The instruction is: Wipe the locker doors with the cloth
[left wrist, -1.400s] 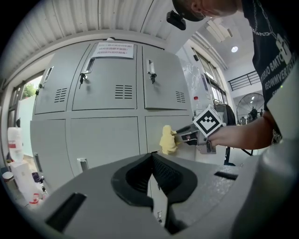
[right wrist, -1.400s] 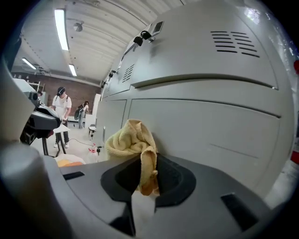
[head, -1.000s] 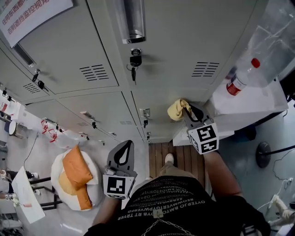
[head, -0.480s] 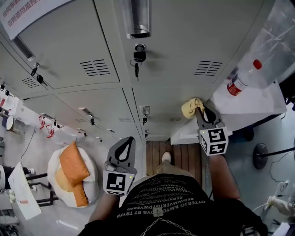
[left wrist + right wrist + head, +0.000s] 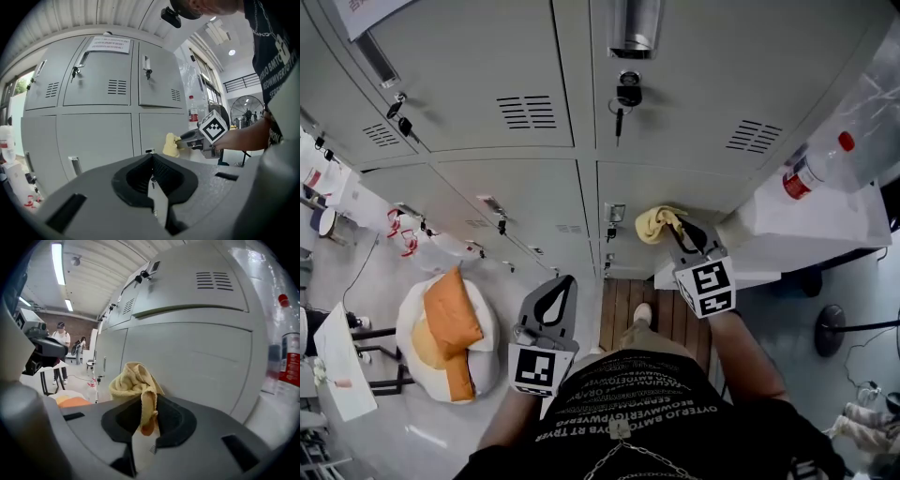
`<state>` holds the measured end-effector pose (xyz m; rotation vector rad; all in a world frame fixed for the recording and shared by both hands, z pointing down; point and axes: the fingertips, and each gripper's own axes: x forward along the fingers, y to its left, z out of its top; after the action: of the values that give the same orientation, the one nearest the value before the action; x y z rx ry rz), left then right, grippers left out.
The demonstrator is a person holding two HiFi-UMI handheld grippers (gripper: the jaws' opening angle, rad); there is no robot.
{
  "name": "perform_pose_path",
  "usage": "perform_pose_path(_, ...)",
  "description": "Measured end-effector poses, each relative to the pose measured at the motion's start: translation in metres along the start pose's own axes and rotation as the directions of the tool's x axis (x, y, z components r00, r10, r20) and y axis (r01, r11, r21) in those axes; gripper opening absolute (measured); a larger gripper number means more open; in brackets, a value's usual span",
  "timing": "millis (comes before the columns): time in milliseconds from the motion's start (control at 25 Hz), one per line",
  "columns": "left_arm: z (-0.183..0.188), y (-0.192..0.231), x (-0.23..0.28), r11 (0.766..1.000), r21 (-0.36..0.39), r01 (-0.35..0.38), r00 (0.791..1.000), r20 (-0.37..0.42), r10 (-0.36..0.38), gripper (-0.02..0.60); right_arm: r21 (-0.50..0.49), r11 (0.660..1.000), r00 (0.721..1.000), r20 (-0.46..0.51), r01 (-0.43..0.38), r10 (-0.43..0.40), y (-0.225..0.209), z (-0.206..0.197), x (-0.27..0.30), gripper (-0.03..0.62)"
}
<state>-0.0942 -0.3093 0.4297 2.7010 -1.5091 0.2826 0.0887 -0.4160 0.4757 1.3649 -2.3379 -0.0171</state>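
The right gripper [image 5: 678, 228] is pinching the cloth [image 5: 654, 223], pointing it at the lower door [image 5: 675, 186]; the left gripper [image 5: 560, 282], pressed together, is hanging back.

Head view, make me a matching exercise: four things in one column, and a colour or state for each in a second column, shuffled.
Things:
1. cloth
2. left gripper
3. bottle cap
4. cushion

Colours or states:
A. orange
B. yellow, clamped in the right gripper
C. red
D. jaws together, nothing between them

Pairs: 1-B, 2-D, 3-C, 4-A
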Motion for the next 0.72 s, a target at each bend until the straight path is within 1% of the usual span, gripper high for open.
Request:
perform_pose_path(160,-0.005,0.006,-0.013,0.999,-0.024,-0.03,0.999,-0.016,0.029,0.006,-0.016,0.999,0.999,-0.02,-0.048,0.047,0.026,-0.002,0.033,0.064)
perform_pose_path(320,-0.008,0.008,-0.021,0.998,-0.03,-0.051,0.998,-0.031,0.05,0.006,-0.039,0.998,0.998,-0.033,-0.057,0.055,0.036,-0.002,0.052,0.064)
perform_pose_path(440,-0.007,0.009,-0.025,0.998,-0.027,-0.059,0.998,-0.026,0.058,0.006,-0.042,0.997,0.998,-0.04,-0.058,0.057,0.036,-0.003,0.055,0.066)
perform_pose_path(560,-0.007,0.007,-0.026,0.998,-0.016,-0.056,0.998,-0.039,0.056,0.006,-0.029,0.998,0.998,-0.047,-0.054,0.053,0.031,-0.007,0.051,0.067)
perform_pose_path(720,-0.001,0.004,-0.02,0.999,-0.005,-0.041,0.999,-0.018,0.041,0.006,-0.015,1.0,0.998,-0.057,-0.017,0.016,0.014,-0.014,0.041,0.067)
